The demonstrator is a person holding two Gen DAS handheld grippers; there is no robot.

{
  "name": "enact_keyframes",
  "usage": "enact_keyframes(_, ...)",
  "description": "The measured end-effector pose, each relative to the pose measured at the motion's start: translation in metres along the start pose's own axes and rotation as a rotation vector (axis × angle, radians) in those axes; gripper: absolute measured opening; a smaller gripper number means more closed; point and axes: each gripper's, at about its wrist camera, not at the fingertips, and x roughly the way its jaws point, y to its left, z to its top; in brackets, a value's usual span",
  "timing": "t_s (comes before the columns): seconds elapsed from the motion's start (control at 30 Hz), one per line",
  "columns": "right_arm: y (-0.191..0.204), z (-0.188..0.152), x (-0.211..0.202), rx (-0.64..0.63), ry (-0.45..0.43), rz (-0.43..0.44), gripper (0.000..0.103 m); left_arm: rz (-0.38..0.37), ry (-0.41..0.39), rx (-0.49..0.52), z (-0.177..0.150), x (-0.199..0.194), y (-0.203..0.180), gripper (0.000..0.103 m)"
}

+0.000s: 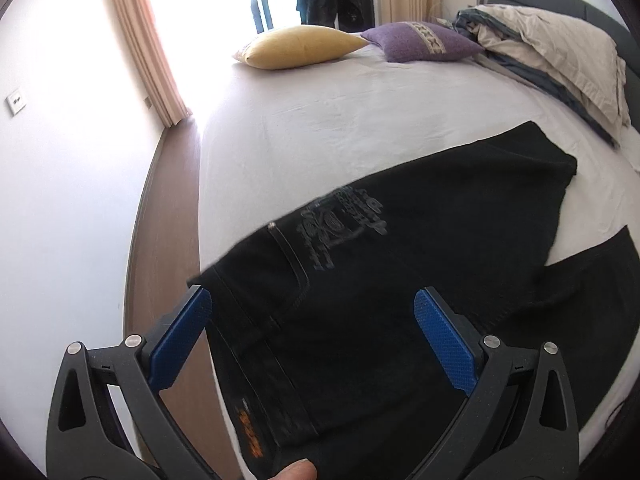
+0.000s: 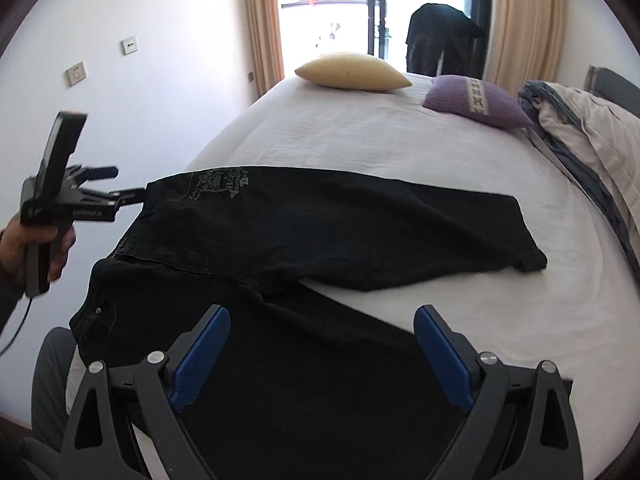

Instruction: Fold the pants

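Pants (image 2: 320, 232), black, lie spread on the bed (image 2: 400, 148) at its near edge, waistband toward the wall side and both legs running across the white sheet. Nearest, the right gripper (image 2: 322, 356) hangs over the closer leg with its blue fingers (image 2: 204, 352) wide apart and nothing between them. The left gripper (image 1: 316, 340) hovers over the waistband corner at the bed's edge, fingers (image 1: 180, 340) spread wide, pads off the cloth. Beyond the pants the sheet is bare up to a yellow pillow (image 2: 352, 72) and a purple pillow (image 2: 476, 100) at the far end of the bed. A heap of bedding (image 2: 592, 132) is piled along the bed's headboard side, just past the far leg's hem. Curtains (image 2: 260, 20) frame a bright balcony door behind the bed.
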Motion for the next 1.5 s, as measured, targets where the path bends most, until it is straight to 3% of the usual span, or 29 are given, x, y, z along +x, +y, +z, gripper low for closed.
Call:
enact_keyframes(0.13,-0.011,0.036,0.038,-0.153,0.021,0.079,0.084,-0.067,0.127,0.093,0.042,0.074,0.036,0.101)
enact_keyframes(0.2,-0.016,0.051,0.059,-0.199,0.029,0.123,0.082,-0.086,0.178,0.121,0.055,0.104,0.046,0.093)
enact_keyframes(0.27,-0.018,0.067,0.081,-0.249,0.038,0.145,0.078,-0.114,0.224,0.13,0.064,0.128,0.054,0.077)
enact_keyframes(0.37,-0.017,0.092,0.113,-0.313,0.055,0.169,0.076,-0.133,0.297,0.154,0.068,0.16,0.059,0.065)
enact_keyframes(0.57,-0.008,0.147,0.173,-0.419,0.093,0.213,0.074,-0.126,0.328,0.202,0.063,0.188,0.053,0.065)
enact_keyframes(0.63,-0.004,0.165,0.196,-0.436,0.125,0.215,0.067,-0.121,0.328,0.216,0.061,0.194,0.047,0.057)
enact_keyframes(0.83,0.022,0.186,0.254,-0.541,0.236,0.211,0.059,-0.11,0.255,0.268,0.048,0.186,0.021,0.014)
enact_keyframes(1.13,0.061,0.189,0.302,-0.722,0.358,0.219,0.05,0.027,-0.018,0.337,0.015,0.131,0.001,0.011)
enact_keyframes(1.4,0.046,0.203,0.321,-0.697,0.454,0.248,0.049,0.053,-0.097,0.373,0.002,0.107,-0.005,0.011)
enact_keyframes(1.5,0.048,0.206,0.322,-0.708,0.463,0.267,0.039,0.052,-0.091,0.365,-0.005,0.104,-0.008,0.011)
